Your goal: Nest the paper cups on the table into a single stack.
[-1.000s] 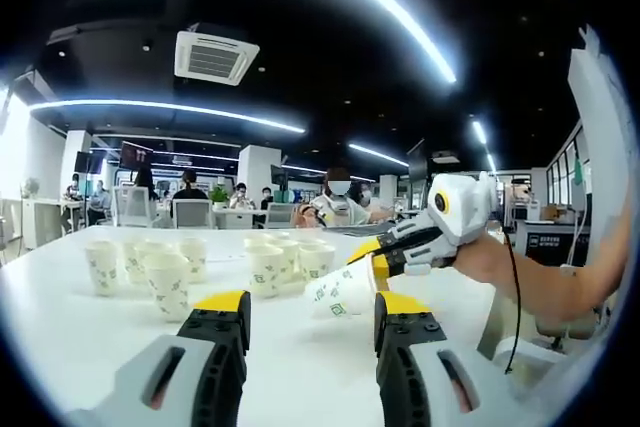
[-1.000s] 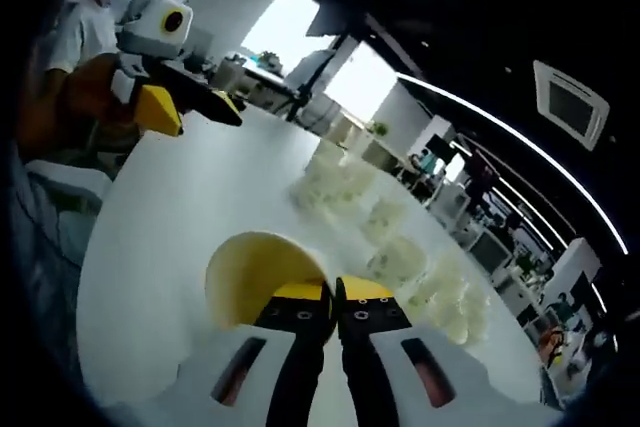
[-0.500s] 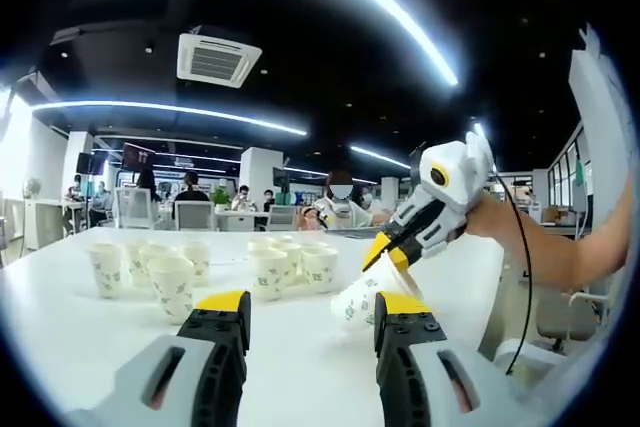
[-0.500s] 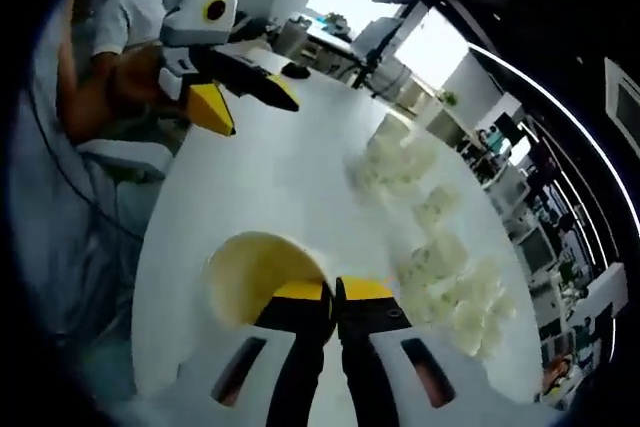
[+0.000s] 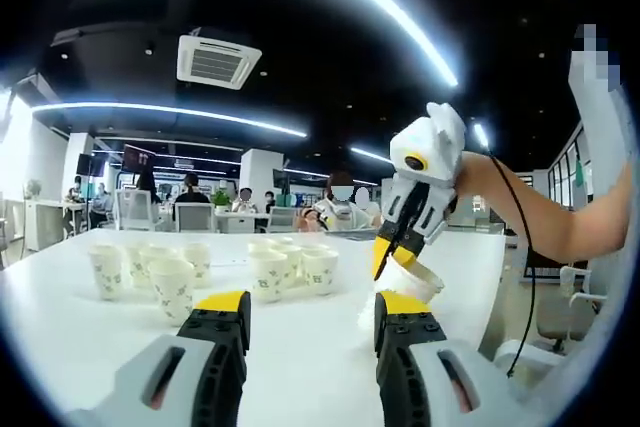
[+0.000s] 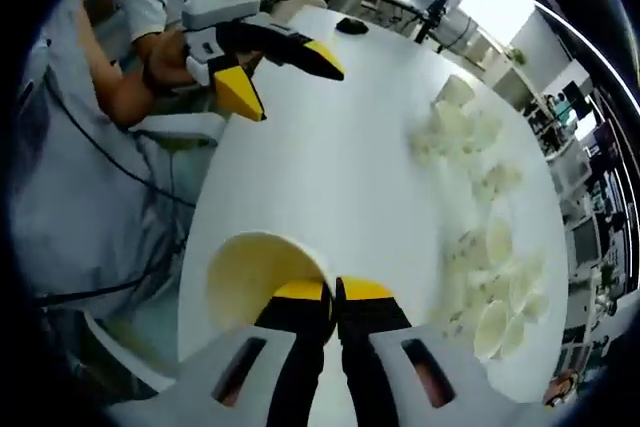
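Observation:
My right gripper (image 6: 334, 292) is shut on the rim of a white paper cup (image 6: 245, 277), whose open mouth faces the camera. In the left gripper view that right gripper (image 5: 392, 262) points down over the table, and the held cup (image 5: 412, 283) is partly hidden behind my own right jaw. My left gripper (image 5: 311, 307) is open with nothing between its jaws; in the right gripper view the left gripper (image 6: 300, 95) hovers over the table's near end. Several loose printed paper cups (image 5: 168, 277) stand at the left, more cups (image 5: 290, 265) further back. The same cups (image 6: 495, 287) line the table's far side.
The white table (image 6: 330, 177) has bare surface between the grippers and the cups. A person's arm (image 5: 545, 237) and a black cable run from the right gripper. A sleeve (image 6: 90, 197) lies beyond the table edge. People sit at desks (image 5: 190, 209) behind.
My right gripper has swung from level to pointing down, turning the held cup from lying sideways to mouth-up and nearer the table. My left gripper has stayed open and still.

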Available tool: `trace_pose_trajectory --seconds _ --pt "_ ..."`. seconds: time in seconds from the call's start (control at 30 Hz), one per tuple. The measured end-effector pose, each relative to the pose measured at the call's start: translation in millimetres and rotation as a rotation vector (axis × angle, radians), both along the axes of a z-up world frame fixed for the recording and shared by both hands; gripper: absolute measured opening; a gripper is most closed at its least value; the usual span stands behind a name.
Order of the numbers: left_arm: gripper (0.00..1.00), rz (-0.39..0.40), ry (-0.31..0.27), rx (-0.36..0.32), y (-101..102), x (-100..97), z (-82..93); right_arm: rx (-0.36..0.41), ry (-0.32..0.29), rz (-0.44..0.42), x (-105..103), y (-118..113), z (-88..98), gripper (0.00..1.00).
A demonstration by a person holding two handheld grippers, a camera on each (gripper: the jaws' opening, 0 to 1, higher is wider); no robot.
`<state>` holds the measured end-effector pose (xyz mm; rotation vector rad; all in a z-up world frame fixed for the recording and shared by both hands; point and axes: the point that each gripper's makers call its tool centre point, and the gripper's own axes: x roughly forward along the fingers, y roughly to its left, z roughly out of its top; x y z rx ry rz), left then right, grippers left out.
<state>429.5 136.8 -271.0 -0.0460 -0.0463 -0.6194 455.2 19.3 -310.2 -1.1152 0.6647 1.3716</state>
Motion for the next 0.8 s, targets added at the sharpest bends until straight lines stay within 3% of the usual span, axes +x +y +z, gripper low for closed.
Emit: trace_pose_trajectory --seconds 0.1,0.17,0.43,0.63,0.8 --pt "0.53 -0.002 0.001 0.0 -0.9 0.0 -0.6 -0.055 0.054 0.013 -3.3 -1.1 -6.4 0.04" --pt "0.53 -0.003 0.0 -0.002 -1.2 0.0 -0.3 -0.07 0.057 0.024 -1.4 1.3 -9.3 0.04" --pt "0.53 0.005 0.0 -0.003 3.0 1.2 -0.8 -0.172 0.187 0.086 -24.8 -2.5 -21.3 0.04" --pt "0.53 0.016 -0.001 -0.004 6.2 2.5 -0.8 -0.238 0.235 0.092 -27.7 -5.6 -28.1 0.04" --pt "0.53 0.019 -0.002 -0.004 6.0 2.6 0.0 -0.239 0.228 0.098 -23.2 -2.8 -25.8 0.04"
